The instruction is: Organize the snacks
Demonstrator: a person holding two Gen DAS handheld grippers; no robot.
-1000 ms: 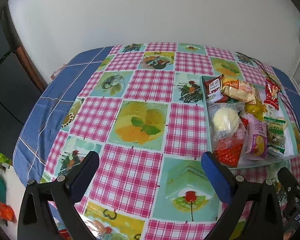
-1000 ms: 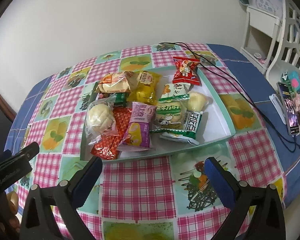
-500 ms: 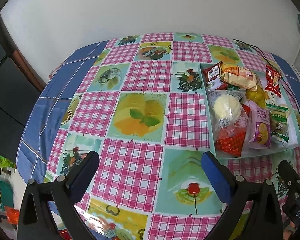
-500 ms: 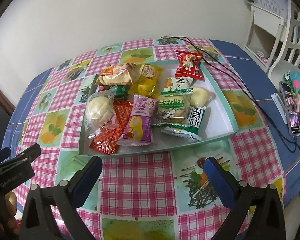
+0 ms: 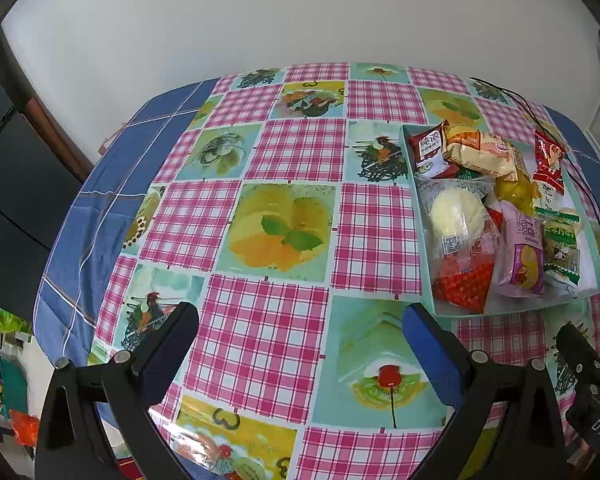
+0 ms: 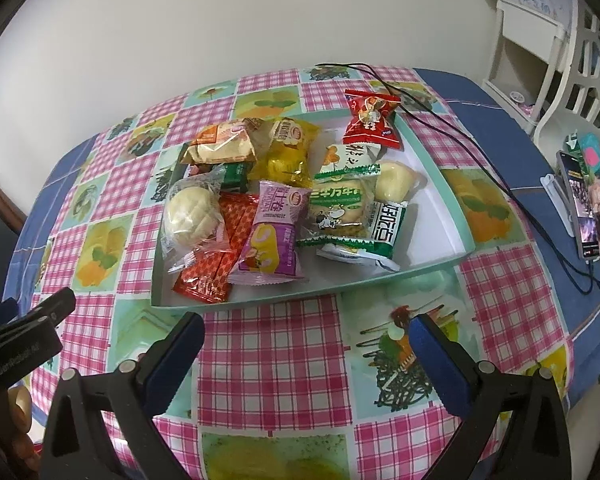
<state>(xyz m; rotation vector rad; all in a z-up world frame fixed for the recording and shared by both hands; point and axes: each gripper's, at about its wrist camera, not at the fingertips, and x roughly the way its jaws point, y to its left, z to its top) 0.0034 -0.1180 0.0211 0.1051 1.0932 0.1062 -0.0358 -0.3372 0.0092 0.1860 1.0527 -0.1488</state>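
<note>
I see a table (image 6: 268, 360) under a checked picture cloth; on it lie a snack-filled tray (image 6: 440, 196), a black cable (image 6: 480, 168) and a phone (image 6: 580, 208).

Left gripper (image 5: 300, 354) — black plastic frame, triangular cut-outs in both finger arms, silver round screw heads at joints. Fingers (image 5: 432, 356) padded with blue covers, flat and rectangular. Right gripper (image 6: 306, 354) — same build: black arms, silver screws, blue pads on fingers (image 6: 440, 360). In right wrist view, left unit's black body at left edge carries white lettering, partly legible. In left wrist view, right unit's black body at right edge shows white letters "DA", rest cut off.
</note>
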